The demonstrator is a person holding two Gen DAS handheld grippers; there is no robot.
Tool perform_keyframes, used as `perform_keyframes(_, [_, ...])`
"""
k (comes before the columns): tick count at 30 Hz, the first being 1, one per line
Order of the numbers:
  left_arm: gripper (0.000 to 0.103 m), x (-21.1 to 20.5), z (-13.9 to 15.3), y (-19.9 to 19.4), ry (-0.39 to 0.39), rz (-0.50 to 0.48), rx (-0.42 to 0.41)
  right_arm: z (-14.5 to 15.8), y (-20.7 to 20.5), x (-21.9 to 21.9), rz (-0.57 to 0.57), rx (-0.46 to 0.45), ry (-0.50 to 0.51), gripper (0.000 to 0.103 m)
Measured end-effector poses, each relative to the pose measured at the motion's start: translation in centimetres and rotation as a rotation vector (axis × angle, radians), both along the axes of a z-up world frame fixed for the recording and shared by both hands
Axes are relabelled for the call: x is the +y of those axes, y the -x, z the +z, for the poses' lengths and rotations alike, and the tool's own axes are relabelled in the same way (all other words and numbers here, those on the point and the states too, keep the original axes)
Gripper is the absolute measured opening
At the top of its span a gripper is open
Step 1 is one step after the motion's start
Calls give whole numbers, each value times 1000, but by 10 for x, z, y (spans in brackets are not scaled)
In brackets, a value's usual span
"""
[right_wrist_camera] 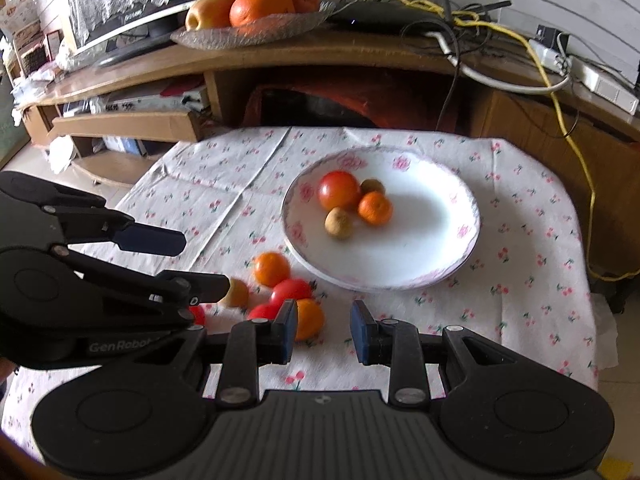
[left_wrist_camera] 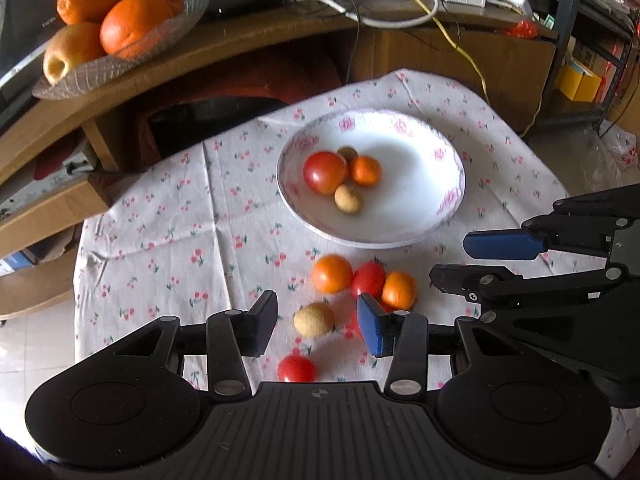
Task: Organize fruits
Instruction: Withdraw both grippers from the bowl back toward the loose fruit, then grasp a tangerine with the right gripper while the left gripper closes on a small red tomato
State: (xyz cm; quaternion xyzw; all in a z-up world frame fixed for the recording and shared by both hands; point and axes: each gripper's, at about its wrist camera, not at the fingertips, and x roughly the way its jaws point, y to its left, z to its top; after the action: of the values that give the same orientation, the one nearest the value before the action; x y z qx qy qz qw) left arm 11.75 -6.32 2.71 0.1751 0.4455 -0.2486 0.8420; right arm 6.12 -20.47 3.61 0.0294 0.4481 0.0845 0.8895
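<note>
Now | left tongs [left_wrist_camera: 318,326] agape, empty | right tongs [right_wrist_camera: 324,330] agape, empty

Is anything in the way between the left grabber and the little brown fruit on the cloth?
Nothing visible blocks it. The left gripper is open and the brown fruit lies between its fingers in its own camera view. A small red fruit lies nearer the camera, and the oranges sit farther off toward the plate.

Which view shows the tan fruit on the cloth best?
The left wrist view: the tan fruit lies whole between the left gripper fingers. In the right wrist view the left gripper half hides it.
</note>
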Motion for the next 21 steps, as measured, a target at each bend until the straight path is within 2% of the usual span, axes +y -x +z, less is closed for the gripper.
perform_keyframes(8, [54,13,-15,4,-14,0,42,-14,2,13,54,41,1,28])
perform_keyframes(12, [67,18,-25,8,-19,-23,59,-18,3,11,65,51,-8,29])
perform_keyframes(21, [67,21,-44,4,-29,-35,98,-31,1,3,85,88,-22,29])
